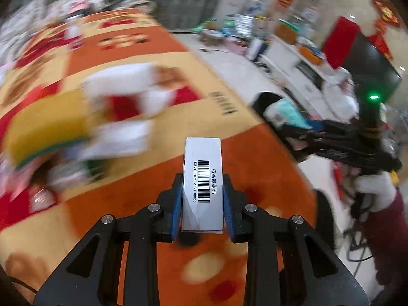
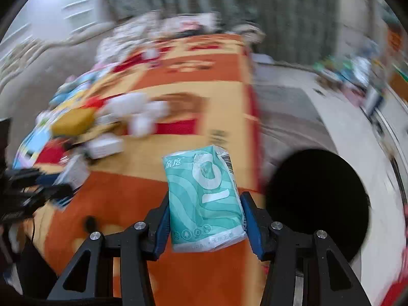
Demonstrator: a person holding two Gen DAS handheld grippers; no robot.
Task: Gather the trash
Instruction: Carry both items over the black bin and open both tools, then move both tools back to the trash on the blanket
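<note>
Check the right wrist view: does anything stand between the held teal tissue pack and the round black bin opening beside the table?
Nothing visible does. The right gripper holds the teal tissue pack, and the black bin opening lies just right of it with no object between.

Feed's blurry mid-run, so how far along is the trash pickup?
Nothing visibly binned yet. In hand: the left gripper clamps a white barcode box; the right gripper clamps a teal tissue pack. The dark bin opening sits just right of it. Left: a blurred pile of litter on the orange table.

White box [image 1: 202, 183] between fingers [image 1: 176, 205]
</note>
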